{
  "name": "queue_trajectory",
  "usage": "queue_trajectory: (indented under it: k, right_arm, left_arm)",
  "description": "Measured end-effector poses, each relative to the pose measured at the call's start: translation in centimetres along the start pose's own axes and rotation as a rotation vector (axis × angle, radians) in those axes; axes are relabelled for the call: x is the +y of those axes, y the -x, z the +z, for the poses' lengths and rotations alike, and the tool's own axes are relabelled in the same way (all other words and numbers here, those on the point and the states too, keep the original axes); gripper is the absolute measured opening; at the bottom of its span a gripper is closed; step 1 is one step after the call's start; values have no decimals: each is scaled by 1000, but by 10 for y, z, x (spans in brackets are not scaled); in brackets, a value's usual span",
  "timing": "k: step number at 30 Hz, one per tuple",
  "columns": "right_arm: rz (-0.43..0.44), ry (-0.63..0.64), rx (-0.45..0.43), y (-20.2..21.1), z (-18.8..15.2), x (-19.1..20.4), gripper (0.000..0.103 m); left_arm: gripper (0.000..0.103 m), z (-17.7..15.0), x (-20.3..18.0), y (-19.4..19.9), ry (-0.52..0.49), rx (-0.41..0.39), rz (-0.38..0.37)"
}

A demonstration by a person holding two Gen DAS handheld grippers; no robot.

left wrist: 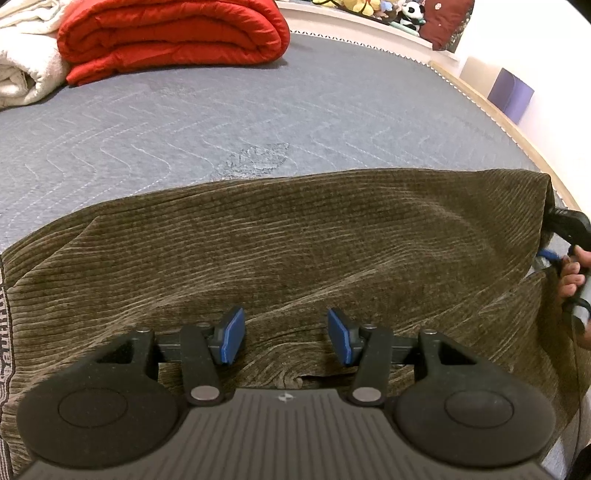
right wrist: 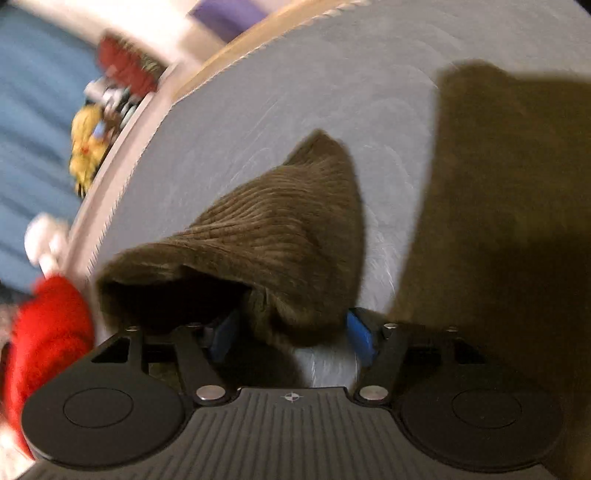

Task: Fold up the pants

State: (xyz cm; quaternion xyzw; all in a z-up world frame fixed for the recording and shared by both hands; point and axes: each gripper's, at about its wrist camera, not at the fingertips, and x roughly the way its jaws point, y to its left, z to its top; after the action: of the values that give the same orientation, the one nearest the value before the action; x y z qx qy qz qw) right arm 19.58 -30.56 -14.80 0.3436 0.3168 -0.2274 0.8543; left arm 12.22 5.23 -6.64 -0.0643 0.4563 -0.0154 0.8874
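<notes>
Brown corduroy pants (left wrist: 295, 240) lie flat across the near part of a grey quilted mattress (left wrist: 258, 122). My left gripper (left wrist: 286, 336) hovers just above the cloth, open, with nothing between its blue pads. At the right end of the pants a hand (left wrist: 572, 273) holds the other gripper against the hem. In the blurred right wrist view a raised fold of the pants (right wrist: 288, 229) sits between the pads of my right gripper (right wrist: 291, 332). Its jaws stand wide and do not visibly pinch the cloth. More of the pants (right wrist: 498, 221) lies flat to the right.
A folded red quilt (left wrist: 173, 37) and a white blanket (left wrist: 22, 62) lie at the far left of the mattress. Plush toys (left wrist: 369, 7) line the shelf behind. A purple box (left wrist: 511, 94) stands past the wooden bed edge on the right.
</notes>
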Motion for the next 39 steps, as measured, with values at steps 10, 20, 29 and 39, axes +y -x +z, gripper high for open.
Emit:
queue_trajectory:
  k: [10,20,29,39]
  right_arm:
    - [-60,362,-361,37,92,30,22]
    - [-309,253,-413,35,105,-6,65]
    - [-152,265,63,-18,73,-20,72]
    - [-16,312,-44,8,60,6,76]
  left_arm:
    - [55,0,1,0,0,1,0]
    - [55,-1,2,-2,0,1,6]
    - [56,-5,8,-22,22,77,0]
    - [55,-5,30,-25,85,78,75]
